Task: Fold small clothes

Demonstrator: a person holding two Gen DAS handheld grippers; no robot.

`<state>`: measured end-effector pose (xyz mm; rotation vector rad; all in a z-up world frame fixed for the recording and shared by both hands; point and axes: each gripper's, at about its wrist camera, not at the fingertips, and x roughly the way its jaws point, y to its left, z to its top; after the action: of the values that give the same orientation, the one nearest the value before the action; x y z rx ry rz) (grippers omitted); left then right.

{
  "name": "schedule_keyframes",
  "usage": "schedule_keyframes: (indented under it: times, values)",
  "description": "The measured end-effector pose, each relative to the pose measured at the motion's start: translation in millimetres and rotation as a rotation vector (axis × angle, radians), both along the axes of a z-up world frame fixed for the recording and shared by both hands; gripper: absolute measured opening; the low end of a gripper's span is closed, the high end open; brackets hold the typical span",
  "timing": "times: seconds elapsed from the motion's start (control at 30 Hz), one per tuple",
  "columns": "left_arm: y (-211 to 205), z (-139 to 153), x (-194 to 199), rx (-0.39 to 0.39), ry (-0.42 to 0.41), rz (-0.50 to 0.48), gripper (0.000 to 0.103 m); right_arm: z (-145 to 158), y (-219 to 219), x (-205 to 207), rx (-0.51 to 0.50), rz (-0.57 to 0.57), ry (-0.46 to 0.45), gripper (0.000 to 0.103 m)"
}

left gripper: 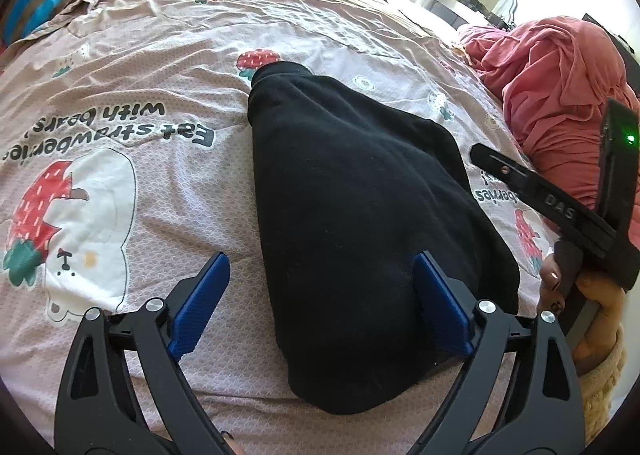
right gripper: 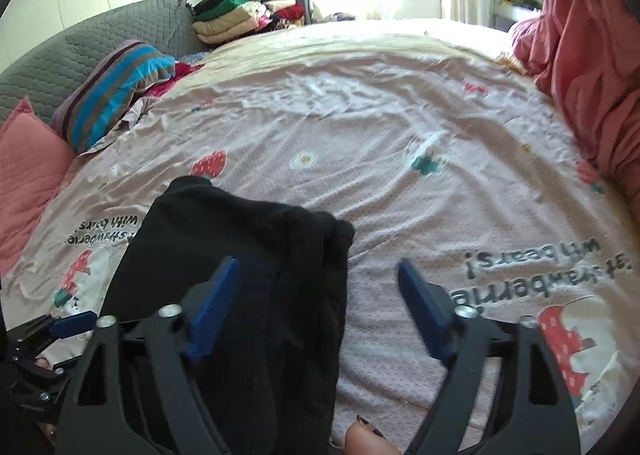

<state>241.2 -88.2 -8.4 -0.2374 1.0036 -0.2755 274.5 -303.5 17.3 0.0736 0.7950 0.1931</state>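
Both tools are hanging released over the bed: left tool, right tool. The black garment is lying flat, reaching toward 12 o'clock. It's looking soft, light, floppy; best pinched at a near corner.

Garment flat on bed, between left gripper and right gripper; blanket heap right.

Black-framed left gripper and right gripper, blue pads, silver screws, dark-painted nails
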Motion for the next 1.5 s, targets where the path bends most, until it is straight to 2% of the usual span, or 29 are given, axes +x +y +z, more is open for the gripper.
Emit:
schedule_keyframes:
  times: [0.1, 0.13, 0.23, 0.47, 0.63, 0.9, 1.13, 1.5]
  values:
    - [1.8, 5.4, -4.9, 0.002, -0.013, 0.000, 0.089, 9.6, -0.8, -12.2, -0.008, 0.000, -0.040, 0.095]
    - [2.9, 7.3, -6.4, 0.002, -0.019, 0.003, 0.093, 14.0, -0.9, -18.9, -0.010, -0.004, -0.060, 0.095]
    - [6.3, 15.4, -13.3, -0.002, -0.043, 0.012, 0.093, 23.4, -1.4, -34.0, -0.007, -0.004, -0.102, 0.098]
    - [15.0, 35.3, -38.2, 0.008, -0.110, 0.018, 0.094, 49.6, 0.0, -84.9, 0.026, -0.010, -0.214, 0.098]
    - [22.3, 43.4, -61.2, -0.008, -0.155, 0.040, 0.094, 54.9, 2.6, -119.5, 0.052, -0.023, -0.243, 0.098]
    - [30.9, 44.8, -106.4, 0.003, -0.208, 0.045, 0.094, 47.6, 10.0, -172.7, 0.010, -0.043, -0.243, 0.098]
    - [39.1, 41.0, -141.6, 0.023, -0.239, 0.040, 0.094, 37.8, 23.7, -213.7, -0.083, -0.070, -0.287, 0.098]
    - [50.3, 25.2, -180.9, 0.046, -0.243, 0.046, 0.094, -0.1, 37.4, -242.1, -0.095, -0.095, -0.210, 0.098]
